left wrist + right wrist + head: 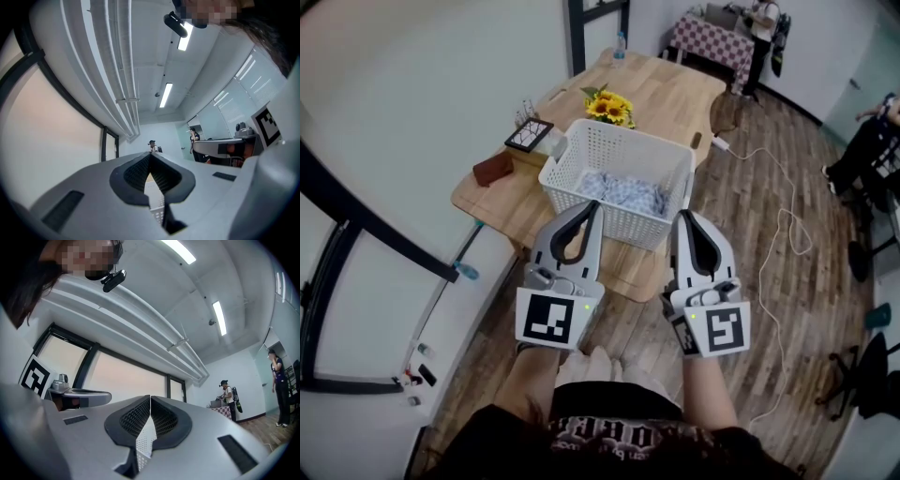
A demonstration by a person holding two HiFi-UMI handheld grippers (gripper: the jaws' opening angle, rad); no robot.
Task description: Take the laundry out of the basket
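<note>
While the left claw (594, 206) and the right claw (682, 217) hover just short of the white perforated plastic basket (633, 225) on the pale wooden bench (502, 202), each is pressed together on nothing. The crumpled blue-and-white laundry (623, 193) lies low inside the basket. So spread the jaws first, dip over the near rim, and pinch a thick fold!

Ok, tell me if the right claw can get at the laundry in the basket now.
Probably yes. The basket is open-topped, nothing covers the laundry, and the right claw sits just short of its near wall. It is shut, though, so it must open and go over the rim.
</note>
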